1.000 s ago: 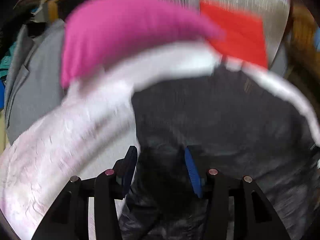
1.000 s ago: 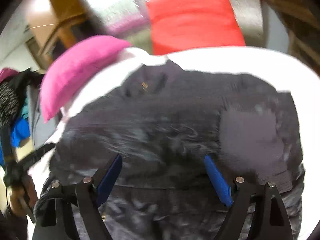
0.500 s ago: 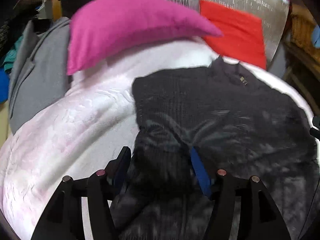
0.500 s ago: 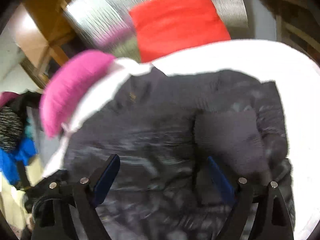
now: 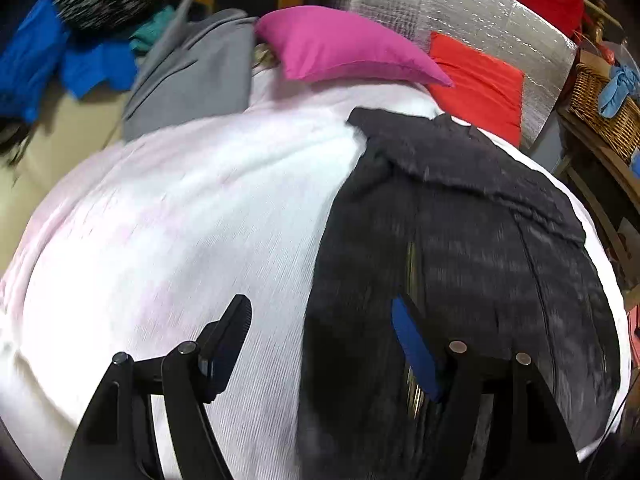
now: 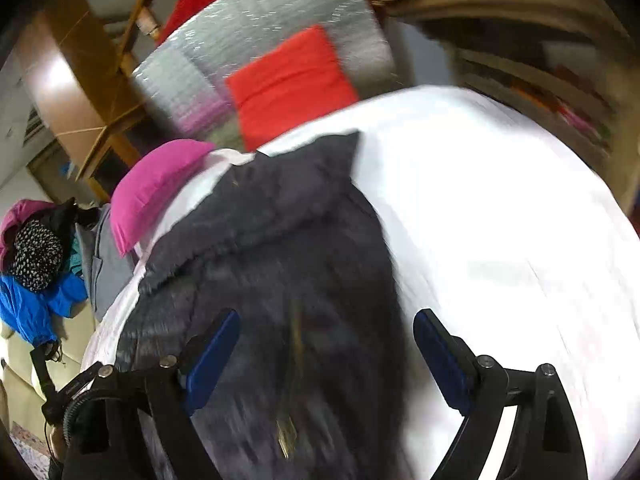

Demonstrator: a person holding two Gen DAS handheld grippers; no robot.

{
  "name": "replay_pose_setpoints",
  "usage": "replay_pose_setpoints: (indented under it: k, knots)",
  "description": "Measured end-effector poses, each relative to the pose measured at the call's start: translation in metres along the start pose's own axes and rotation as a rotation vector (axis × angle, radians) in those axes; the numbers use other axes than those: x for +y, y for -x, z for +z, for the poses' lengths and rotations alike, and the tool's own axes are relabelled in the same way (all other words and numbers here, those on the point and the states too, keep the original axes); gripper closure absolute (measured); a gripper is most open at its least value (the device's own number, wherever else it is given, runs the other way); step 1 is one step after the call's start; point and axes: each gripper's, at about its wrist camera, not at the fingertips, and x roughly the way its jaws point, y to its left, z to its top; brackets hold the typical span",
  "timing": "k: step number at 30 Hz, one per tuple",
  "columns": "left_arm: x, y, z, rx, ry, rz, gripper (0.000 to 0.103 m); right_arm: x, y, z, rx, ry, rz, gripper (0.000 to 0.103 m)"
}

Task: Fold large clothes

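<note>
A large dark grey quilted jacket lies spread on the white bedspread, collar toward the pillows, with a brass zipper down its front. In the right wrist view the jacket fills the left and middle of the frame. My left gripper is open and empty above the jacket's left edge. My right gripper is open and empty above the jacket's right edge. Neither gripper holds cloth.
A pink pillow and a red pillow lie at the head of the bed against a silver foil panel. A grey garment and blue clothes are piled at the left. A wicker basket stands at the right.
Both grippers have pulled back and apart from the jacket's middle. The left view swung left over bare bedspread, the right view swung right. The jacket now lies flatter with the collar spread.
</note>
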Motion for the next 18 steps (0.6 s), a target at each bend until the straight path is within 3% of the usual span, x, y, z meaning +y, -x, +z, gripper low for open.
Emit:
replay_pose_setpoints:
  k: [6,13,18]
  knots:
    - [0.009,0.030,-0.043,0.016,0.003,0.020,0.029,-0.029,0.034,-0.059,-0.002,-0.072,-0.022,0.012]
    - [0.006,0.042,-0.055,0.000,-0.027,0.025,0.029,-0.021,0.046,-0.069,-0.006,-0.059,-0.015,0.012]
    - [0.004,0.044,-0.058,0.010,-0.051,0.062,0.029,-0.014,0.039,-0.079,0.045,-0.029,-0.042,0.012]
